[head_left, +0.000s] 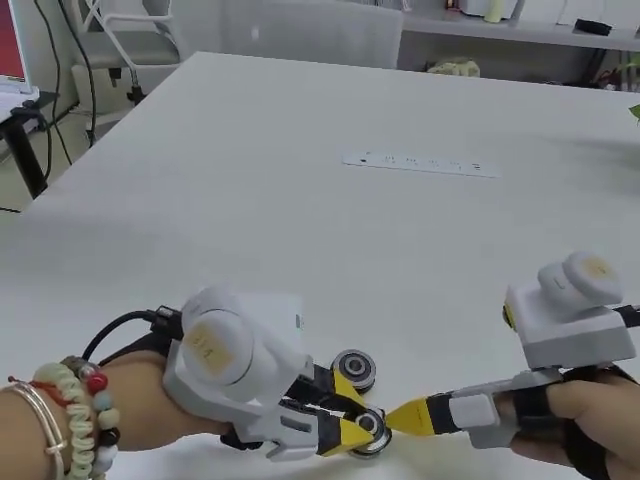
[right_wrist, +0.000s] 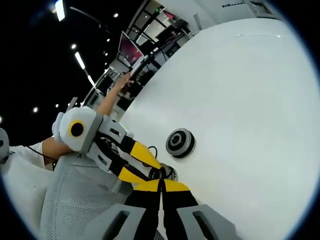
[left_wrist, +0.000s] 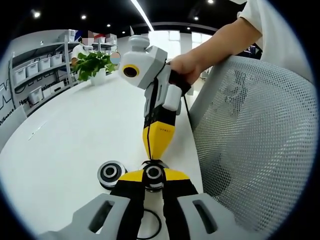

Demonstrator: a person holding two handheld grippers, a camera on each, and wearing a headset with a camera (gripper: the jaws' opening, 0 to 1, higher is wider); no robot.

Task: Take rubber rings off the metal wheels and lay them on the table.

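Observation:
My left gripper (head_left: 360, 416) (left_wrist: 153, 176) is shut on a small metal wheel (head_left: 374, 428) (left_wrist: 153, 172) near the table's front edge. From the right, my right gripper (head_left: 393, 419) (right_wrist: 161, 183) has its jaws pressed together, tips touching that wheel's (right_wrist: 168, 173) rim. I cannot tell whether it pinches a rubber ring. A second wheel (head_left: 354, 367) (left_wrist: 111, 172) (right_wrist: 180, 142) with a black ring around it lies flat just beyond. A thin black loop (left_wrist: 148, 228) lies on the table under my left jaws.
The white table (head_left: 300, 200) stretches far ahead, with a white power strip (head_left: 420, 163) at its middle. A grey mesh chair back (left_wrist: 250, 150) stands close by the table's front edge. A potted plant (left_wrist: 92, 65) sits at the far end.

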